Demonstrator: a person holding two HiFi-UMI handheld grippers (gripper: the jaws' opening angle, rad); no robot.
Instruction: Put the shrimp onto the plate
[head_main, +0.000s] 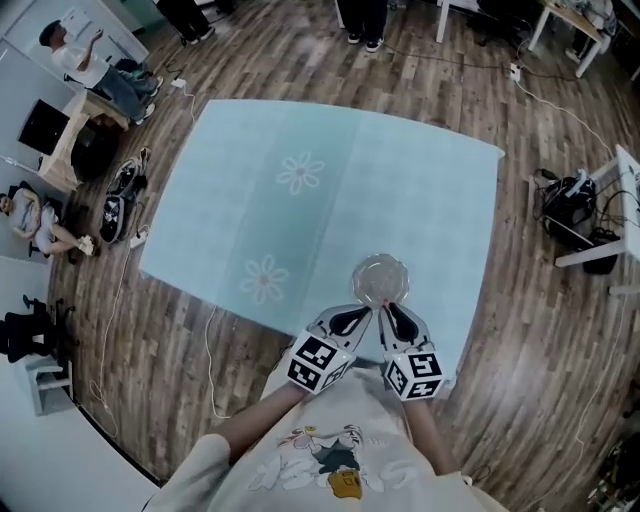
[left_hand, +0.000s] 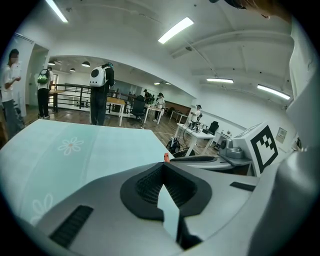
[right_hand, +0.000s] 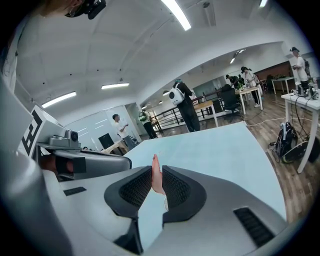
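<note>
The right gripper (head_main: 392, 314), low centre in the head view, pinches the shrimp (right_hand: 156, 180) thinly at the near rim of the plate (head_main: 381, 278), so an early release could drop it on the table (head_main: 300, 210); the left gripper (head_main: 352, 320) is closed and empty.

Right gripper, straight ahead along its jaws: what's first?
Likely the clear plate just beyond the right gripper, shut on the shrimp; height is unclear, so it could pass above it.
</note>
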